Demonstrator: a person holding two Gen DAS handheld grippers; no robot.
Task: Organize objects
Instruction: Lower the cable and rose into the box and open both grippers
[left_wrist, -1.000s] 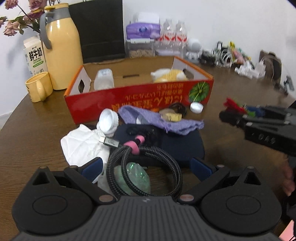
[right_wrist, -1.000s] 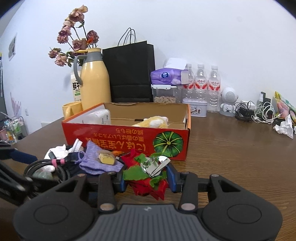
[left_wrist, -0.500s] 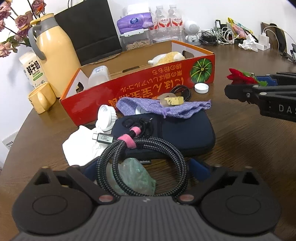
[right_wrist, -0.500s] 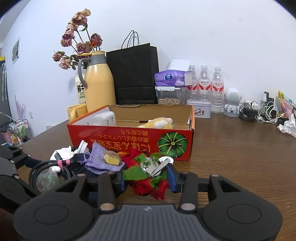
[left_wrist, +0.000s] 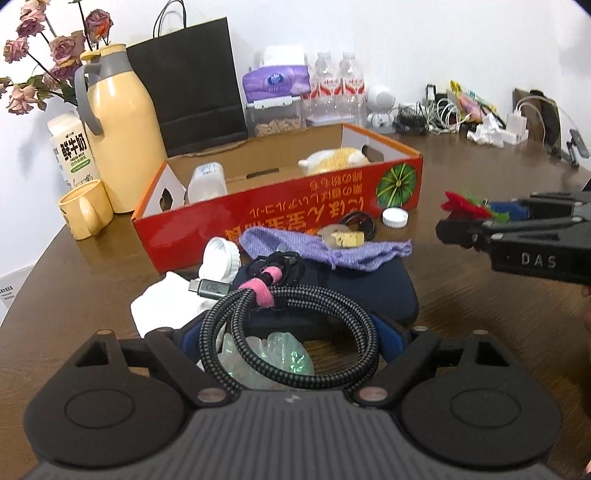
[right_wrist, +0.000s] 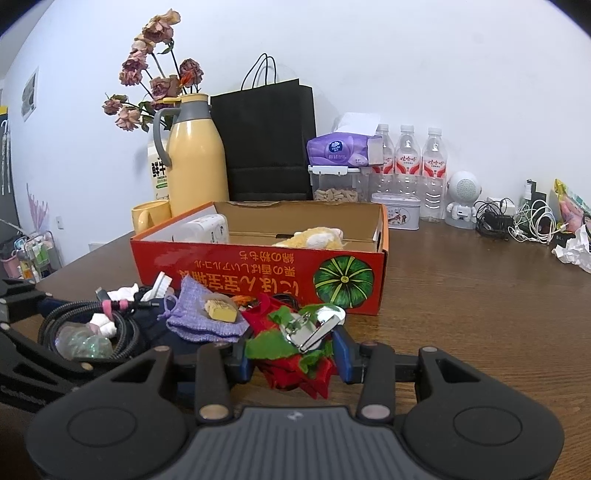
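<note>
Your left gripper (left_wrist: 291, 332) has just been closing, its jaws wide around the coiled braided cable (left_wrist: 288, 325), which lies on the tabletop (left_wrist: 480, 177) against the dark pouch (left_wrist: 351, 291); whether the pads press it cannot be told. Your right gripper (right_wrist: 291, 356) is clamped narrowly on a red-and-green felt bundle (right_wrist: 295, 365) with metal nail clippers (right_wrist: 314, 325). The red cardboard box (right_wrist: 258, 266) sits at twelve o'clock.

White milk carton (left_wrist: 74, 151) printed 鲜牛奶 and FRESH MILK, black gripper arm (left_wrist: 535, 254) lettered DAS, red cardboard box (left_wrist: 295, 218) with upside-down yellow Japanese lettering, not legible
</note>
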